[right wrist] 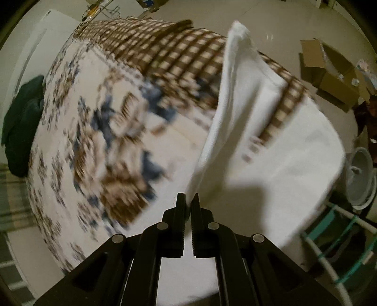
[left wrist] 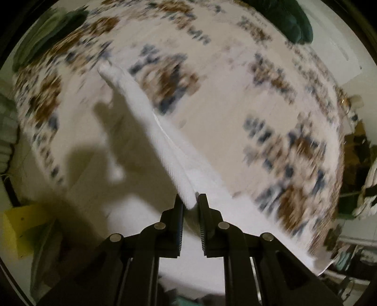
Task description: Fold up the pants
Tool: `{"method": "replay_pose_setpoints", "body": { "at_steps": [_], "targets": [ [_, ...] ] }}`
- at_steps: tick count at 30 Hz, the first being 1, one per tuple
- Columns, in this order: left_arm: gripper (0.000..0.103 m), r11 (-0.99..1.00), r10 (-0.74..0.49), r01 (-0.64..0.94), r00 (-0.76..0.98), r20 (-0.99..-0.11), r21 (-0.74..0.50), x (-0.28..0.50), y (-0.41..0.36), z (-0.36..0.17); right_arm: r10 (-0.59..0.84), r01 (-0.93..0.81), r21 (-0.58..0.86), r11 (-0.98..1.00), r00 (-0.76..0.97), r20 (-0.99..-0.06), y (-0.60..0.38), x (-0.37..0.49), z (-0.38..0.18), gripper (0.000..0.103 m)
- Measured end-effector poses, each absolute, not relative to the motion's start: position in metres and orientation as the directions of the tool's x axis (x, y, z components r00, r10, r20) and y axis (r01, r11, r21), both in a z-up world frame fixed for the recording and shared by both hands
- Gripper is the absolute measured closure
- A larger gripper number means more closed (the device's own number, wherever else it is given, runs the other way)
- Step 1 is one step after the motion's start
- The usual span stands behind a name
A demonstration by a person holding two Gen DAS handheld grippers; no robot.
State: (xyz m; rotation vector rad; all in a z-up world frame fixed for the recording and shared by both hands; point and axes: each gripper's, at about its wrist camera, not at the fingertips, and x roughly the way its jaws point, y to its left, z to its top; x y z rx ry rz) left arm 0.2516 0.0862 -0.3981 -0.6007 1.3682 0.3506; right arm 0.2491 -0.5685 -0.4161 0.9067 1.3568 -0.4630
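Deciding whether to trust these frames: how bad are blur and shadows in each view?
Left wrist: patterned bedspread heavily motion-smeared, white pants softer, a tool-shaped shadow falling left of them. Right wrist: bedspread smeared too, shadow across the pants; both tools stay sharp.

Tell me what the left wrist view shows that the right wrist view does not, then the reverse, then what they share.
Only the left wrist view: a yellow box at lower left and the left tongs shut on a thick edge of the white pants.

Only the right wrist view: the brown checkered border of the cover, open cardboard boxes on the floor, a white pot, and the right tongs shut on the pants.

Both: the white pants lifted over the patterned bedspread, and a dark green garment.
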Motion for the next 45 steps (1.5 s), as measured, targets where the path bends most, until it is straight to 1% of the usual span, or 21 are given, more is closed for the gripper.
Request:
{"method": "replay_pose_setpoints", "body": {
  "at_steps": [2, 5, 10, 11, 12, 14, 16, 17, 18, 19, 21, 22, 24, 26, 29, 33, 34, 36, 37, 43, 45],
  "targets": [
    [0.093, 0.804, -0.106, -0.571, 0.133, -0.985, -0.164, 0.222, 0.083, -0.418, 0.207, 0.753, 0.252, 0.609, 0.155, -0.966, -0.568, 0.210, -0.426, 0.099],
    [0.093, 0.812, -0.092, -0.576, 0.026, -0.995, -0.090, 0.181, 0.078, -0.469, 0.208, 0.762, 0.215, 0.610, 0.108, -0.972, -0.571, 0.170, -0.449, 0.099],
    [0.093, 0.805, -0.088, -0.592, -0.081, -0.993, -0.023, 0.158, 0.070, -0.549, 0.160, 0.764, 0.138, 0.631, 0.046, -0.986, -0.578, 0.129, -0.503, 0.099],
    [0.093, 0.806, -0.091, -0.592, -0.086, -0.992, -0.022, 0.158, 0.068, -0.558, 0.160, 0.757, 0.136, 0.639, 0.042, -0.986, -0.581, 0.122, -0.515, 0.099],
    [0.089, 0.815, -0.078, -0.579, -0.097, -0.992, -0.007, 0.160, 0.065, -0.566, 0.156, 0.754, 0.129, 0.644, 0.035, -0.987, -0.580, 0.120, -0.522, 0.099],
    [0.089, 0.829, -0.059, -0.560, -0.100, -0.993, 0.007, 0.162, 0.060, -0.568, 0.183, 0.747, 0.137, 0.650, 0.020, -0.983, -0.583, 0.111, -0.538, 0.098],
    [0.088, 0.837, -0.058, -0.547, -0.081, -0.995, -0.004, 0.162, 0.058, -0.561, 0.266, 0.762, 0.191, 0.618, 0.026, -0.964, -0.593, 0.097, -0.544, 0.090],
    [0.082, 0.841, -0.063, -0.541, -0.076, -0.995, -0.012, 0.161, 0.057, -0.554, 0.296, 0.770, 0.222, 0.598, 0.045, -0.954, -0.599, 0.089, -0.542, 0.086],
    [0.069, 0.841, -0.068, -0.541, -0.073, -0.995, -0.017, 0.160, 0.058, -0.549, 0.315, 0.777, 0.252, 0.577, 0.073, -0.946, -0.606, 0.081, -0.538, 0.073],
    [0.061, 0.841, -0.072, -0.540, -0.067, -0.995, -0.025, 0.159, 0.058, -0.544, 0.322, 0.789, 0.291, 0.541, 0.126, -0.938, -0.620, 0.067, -0.529, 0.063],
    [0.027, 0.847, -0.064, -0.532, -0.054, -0.996, -0.026, 0.158, 0.059, -0.530, 0.299, 0.803, 0.329, 0.497, 0.198, -0.934, -0.641, 0.050, -0.514, 0.060],
    [0.023, 0.850, -0.054, -0.527, -0.047, -0.997, -0.022, 0.158, 0.059, -0.524, 0.279, 0.813, 0.341, 0.472, 0.229, -0.932, -0.655, 0.040, -0.508, 0.059],
    [0.022, 0.861, -0.011, -0.509, -0.021, -1.000, 0.001, 0.163, 0.055, -0.512, 0.232, 0.838, 0.357, 0.413, 0.282, -0.931, -0.685, 0.025, -0.498, 0.059],
    [0.022, 0.874, 0.026, -0.486, 0.005, -1.000, 0.020, 0.170, 0.046, -0.504, 0.196, 0.855, 0.386, 0.346, 0.337, -0.921, -0.718, 0.018, -0.498, 0.059],
    [0.022, 0.902, 0.065, -0.430, 0.035, -0.997, 0.043, 0.188, 0.027, -0.502, 0.135, 0.870, 0.388, 0.305, 0.364, -0.922, -0.753, 0.031, -0.504, 0.059],
    [0.022, 0.927, 0.051, -0.373, 0.048, -0.998, 0.030, 0.198, -0.001, -0.508, 0.057, 0.901, 0.356, 0.247, 0.353, -0.934, -0.776, 0.045, -0.522, 0.059],
    [0.022, 0.933, 0.046, -0.358, 0.050, -0.998, 0.025, 0.199, -0.003, -0.509, 0.057, 0.905, 0.354, 0.238, 0.350, -0.935, -0.780, 0.049, -0.528, 0.067],
    [0.022, 0.948, 0.056, -0.315, 0.048, -0.997, 0.038, 0.207, -0.023, -0.513, 0.036, 0.911, 0.324, 0.253, 0.326, -0.945, -0.780, 0.056, -0.533, 0.091],
    [0.022, 0.953, 0.052, -0.301, 0.049, -0.997, 0.035, 0.209, -0.031, -0.514, 0.013, 0.915, 0.304, 0.266, 0.312, -0.950, -0.780, 0.057, -0.531, 0.095],
    [0.022, 0.982, 0.044, -0.184, 0.056, -0.997, 0.033, 0.218, -0.085, -0.515, -0.067, 0.921, 0.273, 0.277, 0.303, -0.951, -0.763, 0.056, -0.498, 0.097],
    [0.022, 0.988, 0.052, -0.149, 0.057, -0.997, 0.043, 0.218, -0.091, -0.520, -0.072, 0.926, 0.254, 0.280, 0.284, -0.956, -0.753, 0.061, -0.498, 0.097]
  ]
}}
